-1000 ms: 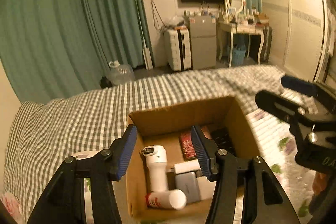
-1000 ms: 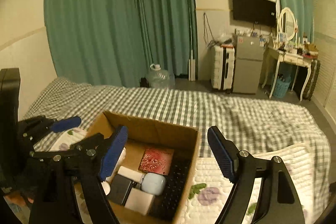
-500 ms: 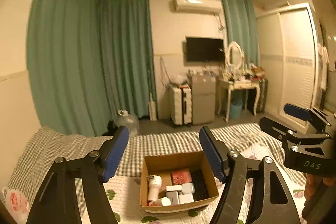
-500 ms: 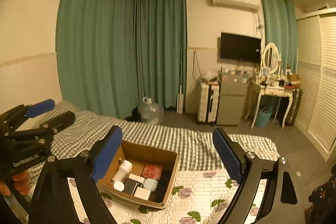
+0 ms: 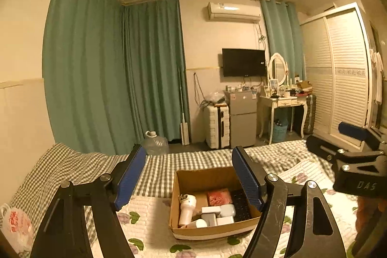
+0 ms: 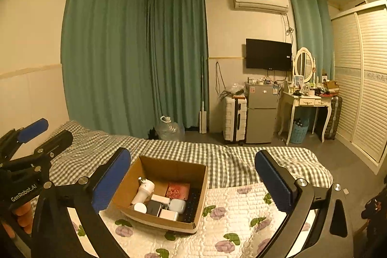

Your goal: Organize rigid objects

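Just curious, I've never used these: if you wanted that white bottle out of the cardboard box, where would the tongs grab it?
Probably around its round body, coming from above. The white bottle lies tilted against the left wall of the cardboard box, cap toward the back, with small boxes crowding its right side. Both the right tongs and left tongs are open and empty.

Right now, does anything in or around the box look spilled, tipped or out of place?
Nothing stands out. The cardboard box sits flat on the quilt, items inside, nothing spilled beside it; both grippers are open and empty.
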`<state>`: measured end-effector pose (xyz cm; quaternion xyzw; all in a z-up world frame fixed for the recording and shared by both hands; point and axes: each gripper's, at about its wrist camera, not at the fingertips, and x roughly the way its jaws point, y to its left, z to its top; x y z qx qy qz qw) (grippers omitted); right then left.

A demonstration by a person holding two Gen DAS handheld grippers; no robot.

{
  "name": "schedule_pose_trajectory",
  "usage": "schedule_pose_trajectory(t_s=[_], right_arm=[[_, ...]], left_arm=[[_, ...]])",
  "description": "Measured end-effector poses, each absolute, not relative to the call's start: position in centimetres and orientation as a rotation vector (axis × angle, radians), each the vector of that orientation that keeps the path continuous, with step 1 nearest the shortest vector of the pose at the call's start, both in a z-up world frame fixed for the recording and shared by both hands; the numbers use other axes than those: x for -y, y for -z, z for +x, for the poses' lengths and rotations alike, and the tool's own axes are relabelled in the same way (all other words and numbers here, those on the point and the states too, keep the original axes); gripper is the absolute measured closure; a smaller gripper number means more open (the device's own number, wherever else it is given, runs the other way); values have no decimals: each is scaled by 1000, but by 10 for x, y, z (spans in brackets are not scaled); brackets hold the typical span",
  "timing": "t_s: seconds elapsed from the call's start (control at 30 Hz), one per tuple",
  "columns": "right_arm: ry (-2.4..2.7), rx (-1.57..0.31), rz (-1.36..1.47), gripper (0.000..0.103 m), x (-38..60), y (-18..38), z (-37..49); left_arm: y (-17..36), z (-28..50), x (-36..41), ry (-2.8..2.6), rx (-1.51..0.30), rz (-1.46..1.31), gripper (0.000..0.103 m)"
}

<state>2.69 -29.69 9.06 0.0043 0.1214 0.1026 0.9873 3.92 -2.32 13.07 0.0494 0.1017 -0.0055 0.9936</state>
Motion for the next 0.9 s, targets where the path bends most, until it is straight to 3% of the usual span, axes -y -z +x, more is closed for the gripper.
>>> schedule_pose_trajectory(t_s=[0.4, 0.67, 0.9], right_arm=[[-175, -302, -12, 0, 279, -23, 56], [-136, -295, -40, 0, 275, 23, 62], [-131, -295, -51, 0, 275, 37, 63]], left_arm=[[-59, 65, 4, -10, -335, 73, 26], [-7, 65, 3, -77, -327, 87, 26], [-4, 61, -1, -62, -324, 56, 26]])
